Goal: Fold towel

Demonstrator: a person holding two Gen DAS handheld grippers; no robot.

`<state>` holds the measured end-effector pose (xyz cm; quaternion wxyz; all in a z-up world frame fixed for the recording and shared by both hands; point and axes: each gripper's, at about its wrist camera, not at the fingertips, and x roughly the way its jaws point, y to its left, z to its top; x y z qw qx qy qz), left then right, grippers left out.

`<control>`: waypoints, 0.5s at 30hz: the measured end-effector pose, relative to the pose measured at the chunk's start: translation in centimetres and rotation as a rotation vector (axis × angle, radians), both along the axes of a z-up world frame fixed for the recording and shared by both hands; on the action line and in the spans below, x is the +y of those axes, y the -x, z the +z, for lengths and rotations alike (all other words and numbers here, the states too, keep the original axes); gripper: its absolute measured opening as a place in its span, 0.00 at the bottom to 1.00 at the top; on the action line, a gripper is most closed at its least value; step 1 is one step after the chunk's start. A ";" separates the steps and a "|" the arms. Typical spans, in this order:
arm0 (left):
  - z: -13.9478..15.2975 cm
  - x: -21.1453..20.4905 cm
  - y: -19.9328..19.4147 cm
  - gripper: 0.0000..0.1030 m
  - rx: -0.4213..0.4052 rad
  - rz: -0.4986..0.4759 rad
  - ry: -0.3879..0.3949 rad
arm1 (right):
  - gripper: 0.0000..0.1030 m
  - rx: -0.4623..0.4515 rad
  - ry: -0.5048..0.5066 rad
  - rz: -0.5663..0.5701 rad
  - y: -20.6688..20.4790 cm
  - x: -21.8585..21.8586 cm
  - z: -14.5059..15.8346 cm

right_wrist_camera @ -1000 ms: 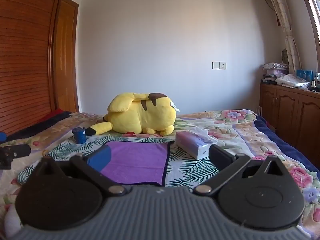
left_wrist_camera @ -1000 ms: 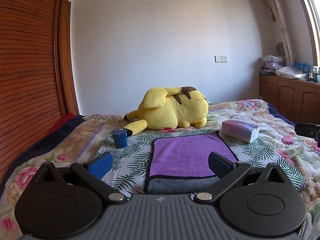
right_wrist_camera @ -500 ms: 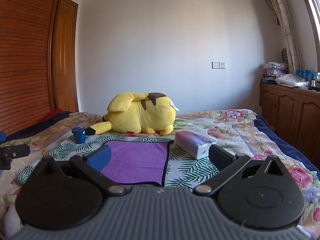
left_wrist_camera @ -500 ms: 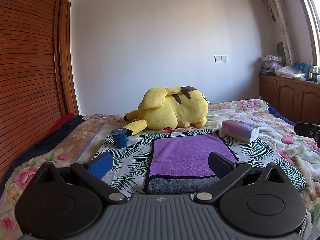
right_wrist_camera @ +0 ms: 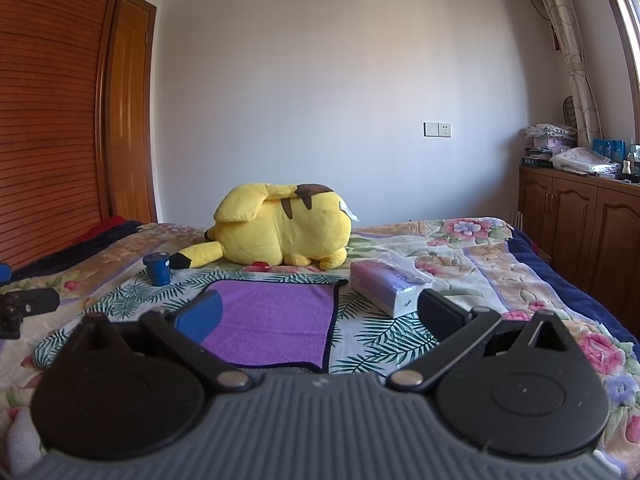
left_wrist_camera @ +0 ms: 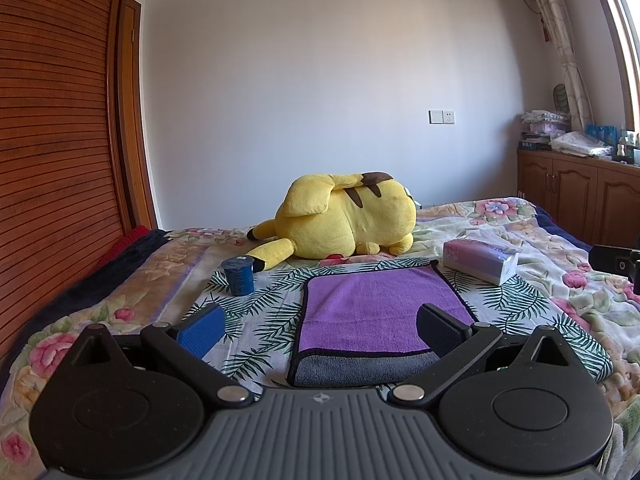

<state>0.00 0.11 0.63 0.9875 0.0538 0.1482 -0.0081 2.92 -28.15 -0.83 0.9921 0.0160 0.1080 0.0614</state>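
Observation:
A purple towel (left_wrist_camera: 380, 308) with a black hem lies flat on the leaf-print cloth on the bed; its near edge is turned over and shows the grey underside. It also shows in the right wrist view (right_wrist_camera: 276, 320). My left gripper (left_wrist_camera: 320, 334) is open and empty, hovering just short of the towel's near edge. My right gripper (right_wrist_camera: 318, 316) is open and empty, over the towel's near right part. The right gripper's tip shows at the right edge of the left wrist view (left_wrist_camera: 616, 266).
A yellow plush toy (left_wrist_camera: 344, 220) lies behind the towel. A blue cup (left_wrist_camera: 239, 276) stands to the towel's left and a tissue box (left_wrist_camera: 480, 260) to its right. A wooden wardrobe (left_wrist_camera: 48, 160) is on the left, wooden cabinets (right_wrist_camera: 580, 216) on the right.

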 end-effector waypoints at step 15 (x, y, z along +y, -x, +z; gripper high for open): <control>0.0 0.0 0.0 1.00 0.000 0.000 -0.001 | 1.00 0.000 0.002 -0.001 0.1 0.1 0.0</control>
